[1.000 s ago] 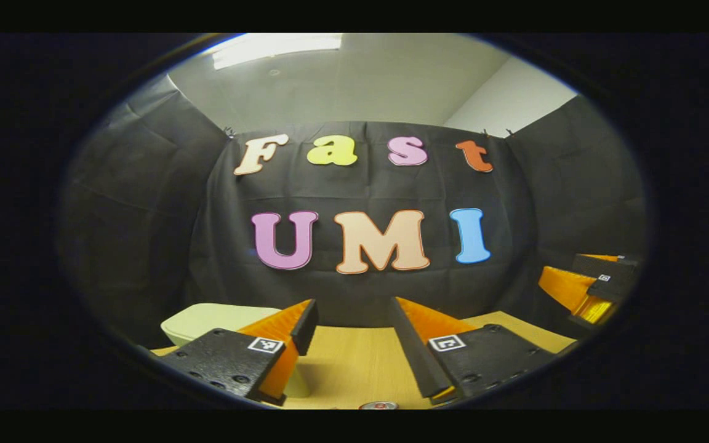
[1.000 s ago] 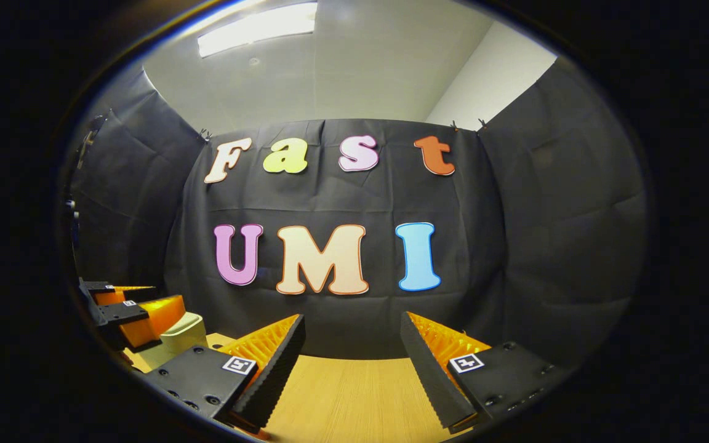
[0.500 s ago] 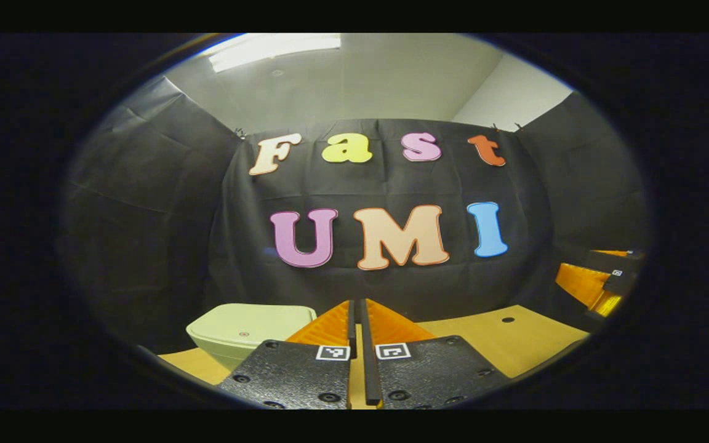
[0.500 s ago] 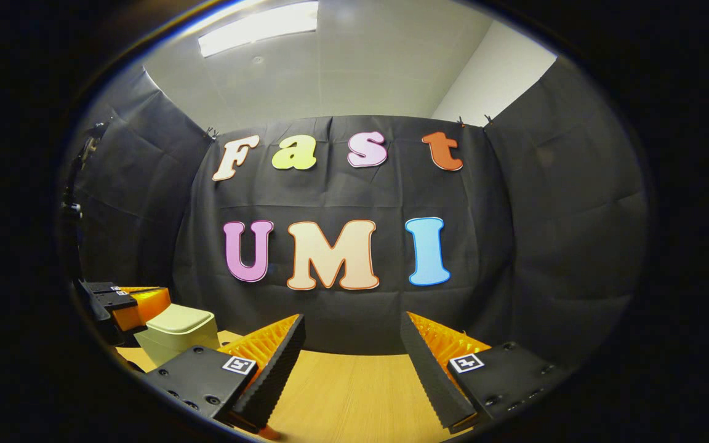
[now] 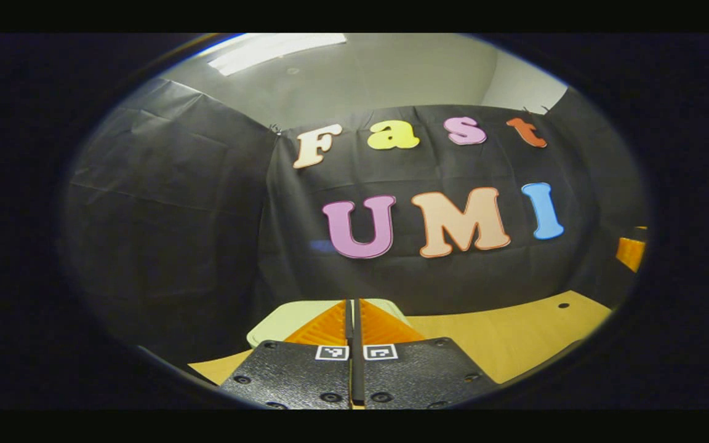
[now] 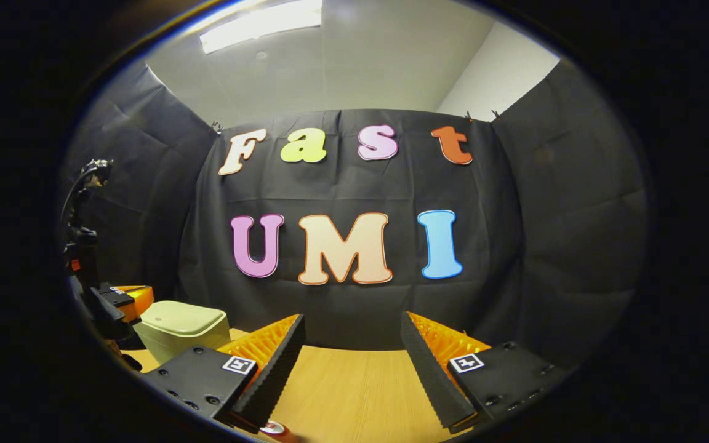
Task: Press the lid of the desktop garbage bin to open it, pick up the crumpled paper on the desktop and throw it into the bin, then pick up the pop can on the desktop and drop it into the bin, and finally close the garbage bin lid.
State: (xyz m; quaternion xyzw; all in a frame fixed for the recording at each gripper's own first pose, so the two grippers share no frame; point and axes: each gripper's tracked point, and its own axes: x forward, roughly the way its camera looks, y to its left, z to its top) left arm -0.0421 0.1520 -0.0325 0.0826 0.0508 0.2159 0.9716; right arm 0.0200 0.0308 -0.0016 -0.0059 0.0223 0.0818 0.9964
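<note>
Nearest in the left gripper view, the left hand-held gripper [image 5: 352, 311] is clenched on nothing, its two fingers pressed flat together. Just past their tips sits the garbage bin [image 5: 271, 325], pale green, its lid down; the tips point straight across the lid's top, so the bin lies dead ahead and slightly below (a downward press looks like the natural next move, with the closed fingers as a blunt pusher). Beyond it the desk [image 5: 502, 335] runs to the black cloth wall.

In the right gripper view, the right hand-held gripper [image 6: 352, 344] is released, fingers spread wide with bare desk between them. A red-and-white can top [image 6: 276, 428], likely the pop can, peeks at the bottom edge just below the left finger. Farther off to the left stands the bin, and the left hand-held gripper is right beside its far-left side, clearly the nearer of the two.

The right gripper view gives the bin's whole squat shape and closed lid; the left gripper view gives the alignment of fingertips with lid.
</note>
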